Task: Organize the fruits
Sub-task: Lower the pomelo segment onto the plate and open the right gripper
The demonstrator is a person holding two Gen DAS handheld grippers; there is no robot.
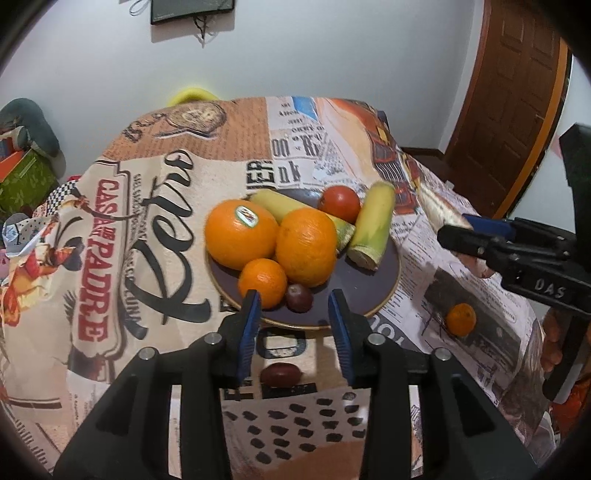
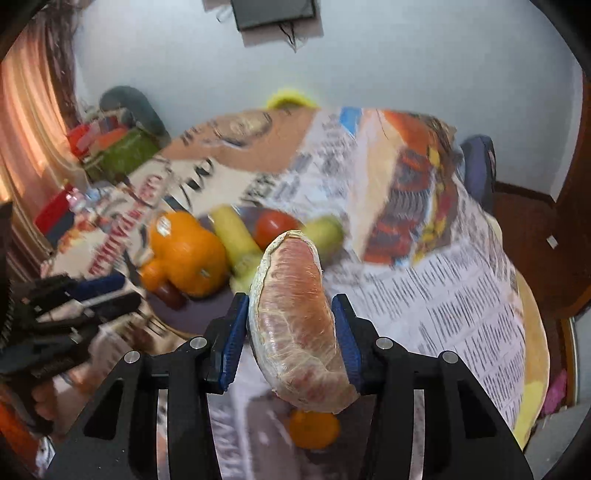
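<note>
A printed newspaper-pattern cloth (image 1: 155, 229) covers the table. A dark screen (image 1: 192, 9) hangs on the white wall. The brown door (image 1: 517, 92) looks shut, I think.

peeled pomelo segment (image 2: 299, 317) in right claw (image 2: 291, 325); oranges (image 1: 306, 247), bananas (image 1: 373, 221) heaped on plate (image 1: 373, 288)

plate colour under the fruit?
Dark purple round plate with a thin gold rim; clearest in left wrist view.
</note>
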